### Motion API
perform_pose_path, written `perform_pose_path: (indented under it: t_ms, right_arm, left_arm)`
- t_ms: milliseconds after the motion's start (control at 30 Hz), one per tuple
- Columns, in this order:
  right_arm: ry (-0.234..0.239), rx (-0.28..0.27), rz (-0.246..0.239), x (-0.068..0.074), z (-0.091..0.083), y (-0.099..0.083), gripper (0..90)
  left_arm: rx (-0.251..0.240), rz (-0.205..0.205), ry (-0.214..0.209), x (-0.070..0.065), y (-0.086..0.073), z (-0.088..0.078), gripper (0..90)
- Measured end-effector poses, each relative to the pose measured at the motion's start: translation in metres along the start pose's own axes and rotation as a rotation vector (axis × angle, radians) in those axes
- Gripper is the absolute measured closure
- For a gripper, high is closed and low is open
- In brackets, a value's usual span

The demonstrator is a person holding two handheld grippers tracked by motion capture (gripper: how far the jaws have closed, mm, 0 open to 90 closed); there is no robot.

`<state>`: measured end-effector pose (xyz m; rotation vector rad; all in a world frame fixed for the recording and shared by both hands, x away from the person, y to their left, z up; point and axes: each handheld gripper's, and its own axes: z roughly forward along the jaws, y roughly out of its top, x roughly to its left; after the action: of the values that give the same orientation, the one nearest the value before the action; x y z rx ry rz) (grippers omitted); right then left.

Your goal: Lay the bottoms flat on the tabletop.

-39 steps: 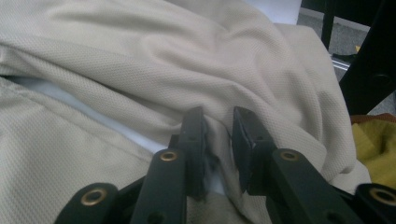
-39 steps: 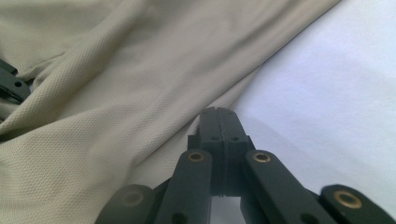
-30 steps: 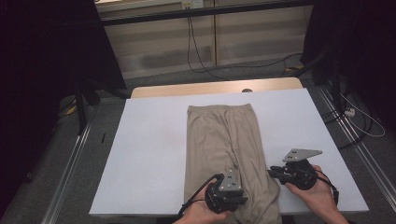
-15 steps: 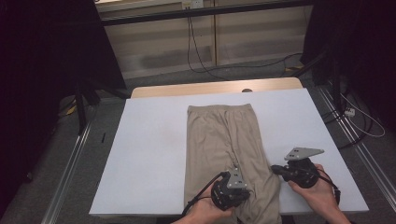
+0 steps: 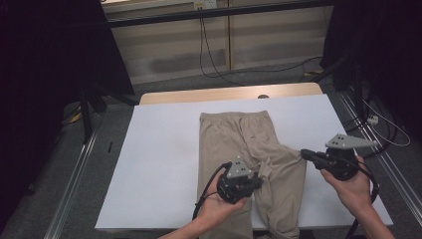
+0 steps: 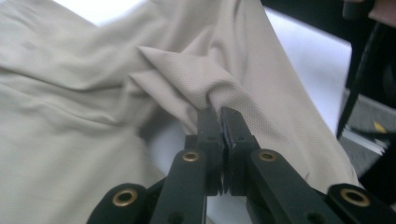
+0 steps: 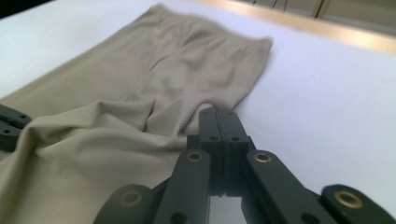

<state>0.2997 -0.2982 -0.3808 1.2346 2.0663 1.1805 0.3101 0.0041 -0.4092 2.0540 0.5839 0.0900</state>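
Both grippers pinch the beige trousers

Left gripper (image 6: 219, 116) jaws clenched on a raised fold; right gripper (image 7: 219, 116) jaws clamped on the trousers' (image 5: 239, 144) edge at four o'clock; waistband toward twelve on the white worktop (image 5: 159, 149).

A lab or test studio is showing here: black curtains (image 5: 54, 59) are hanging around a white-covered desk (image 5: 159, 164), metal floor rails (image 5: 74, 194) are flanking it, cables (image 5: 209, 55) are trailing.
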Motion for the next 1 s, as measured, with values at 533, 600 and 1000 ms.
perform_pose_path:
  t_ms: [533, 600, 1000]
  right_arm:
    - [0.132, 0.160, -0.033, 0.028, 0.014, -0.041, 68.8]
    - [0.203, 0.197, -0.074, 0.048, 0.010, -0.050, 66.5]
    - [0.087, 0.170, -0.102, 0.045, 0.010, -0.047, 90.0]
  left_arm:
    - [0.073, -0.033, 0.079, 0.023, -0.006, 0.021, 87.0]
    - [0.074, -0.029, 0.082, 0.022, -0.006, 0.021, 87.1]
    - [-0.015, -0.065, 0.101, 0.029, 0.008, 0.018, 87.7]
